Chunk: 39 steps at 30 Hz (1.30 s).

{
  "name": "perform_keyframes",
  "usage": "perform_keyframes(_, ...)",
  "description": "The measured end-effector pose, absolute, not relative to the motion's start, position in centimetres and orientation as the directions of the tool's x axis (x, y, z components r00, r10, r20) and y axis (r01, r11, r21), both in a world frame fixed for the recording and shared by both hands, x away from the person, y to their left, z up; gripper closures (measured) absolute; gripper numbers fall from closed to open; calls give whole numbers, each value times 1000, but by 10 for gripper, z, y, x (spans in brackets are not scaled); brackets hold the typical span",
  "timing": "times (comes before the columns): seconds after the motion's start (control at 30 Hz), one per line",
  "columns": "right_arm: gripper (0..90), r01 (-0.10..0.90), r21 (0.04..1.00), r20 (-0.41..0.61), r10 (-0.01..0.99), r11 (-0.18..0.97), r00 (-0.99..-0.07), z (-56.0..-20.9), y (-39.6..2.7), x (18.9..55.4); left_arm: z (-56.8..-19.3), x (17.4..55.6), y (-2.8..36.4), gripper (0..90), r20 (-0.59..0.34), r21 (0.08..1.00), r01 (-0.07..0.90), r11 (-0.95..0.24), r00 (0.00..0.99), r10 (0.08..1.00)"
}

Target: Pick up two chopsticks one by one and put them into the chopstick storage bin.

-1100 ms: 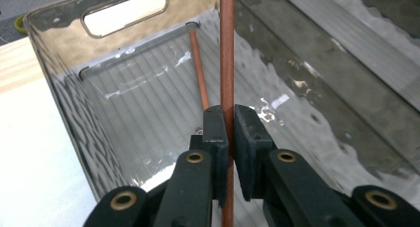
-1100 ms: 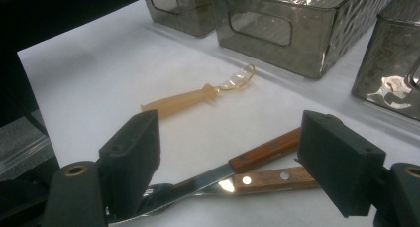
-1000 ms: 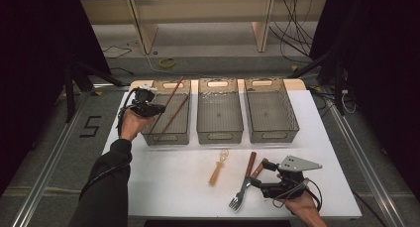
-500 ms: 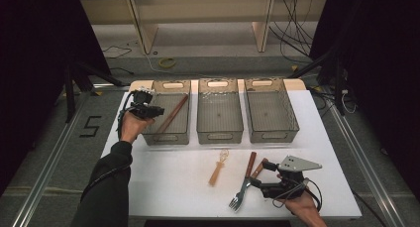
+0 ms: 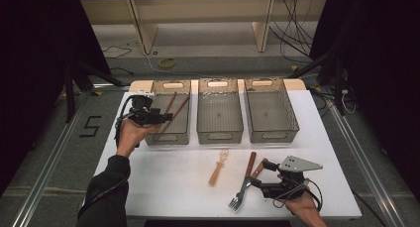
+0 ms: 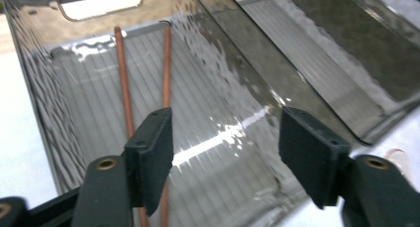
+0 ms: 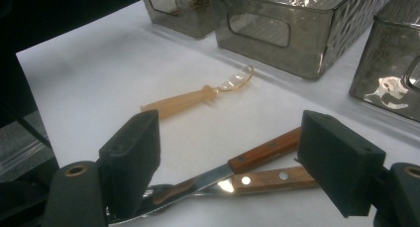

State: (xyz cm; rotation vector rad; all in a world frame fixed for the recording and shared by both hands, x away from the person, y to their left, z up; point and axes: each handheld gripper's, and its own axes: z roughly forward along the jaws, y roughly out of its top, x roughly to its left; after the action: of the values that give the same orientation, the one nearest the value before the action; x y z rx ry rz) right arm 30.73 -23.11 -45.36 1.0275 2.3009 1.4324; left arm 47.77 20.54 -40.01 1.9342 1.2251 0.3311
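over the left bin (image 5: 168, 119), the left gripper (image 5: 159, 117): jaws just been opening, now spread wide, nothing between the pads. two chopsticks (image 5: 174, 108) released and lying inside that bin, seen in the left gripper view (image 6: 125, 88) running far-to-near along the bin floor, close side by side and converging toward the near end, just behind the left pad. middle bin (image 5: 220, 115) and right bin (image 5: 270, 113) bare as far as can be told.

on the near right of the table (image 5: 163, 187), the right gripper (image 5: 260, 175): jaws released, open wide, straddling but not pressing the wooden handles. between and just beyond the pads in the right gripper view, a knife (image 7: 237, 162) and a fork (image 7: 267, 180), handles overlapping, metal ends running toward the near left. in the high view the fork (image 5: 241, 190) lying with tines toward the near edge, handle pointing far and slightly right, so long axis roughly across the gap of the jaws. probably the next pick: right hand far nearer than the left, handles already inside the opening; needing only a squeeze on one handle, with a risk of catching both, since touching.

to the left of that pair, apart, a small whisk (image 5: 218, 168) with pale handle, wire end toward the bins; roughly midway between the hands, a little nearer the right.
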Motion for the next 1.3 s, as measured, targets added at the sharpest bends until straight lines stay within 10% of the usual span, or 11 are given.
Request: perform_keyframes(1.3,256,435,858,157,668,272,-727,-454,-231,310,-423,406,149,199,-176,747,593,-300,612,771)
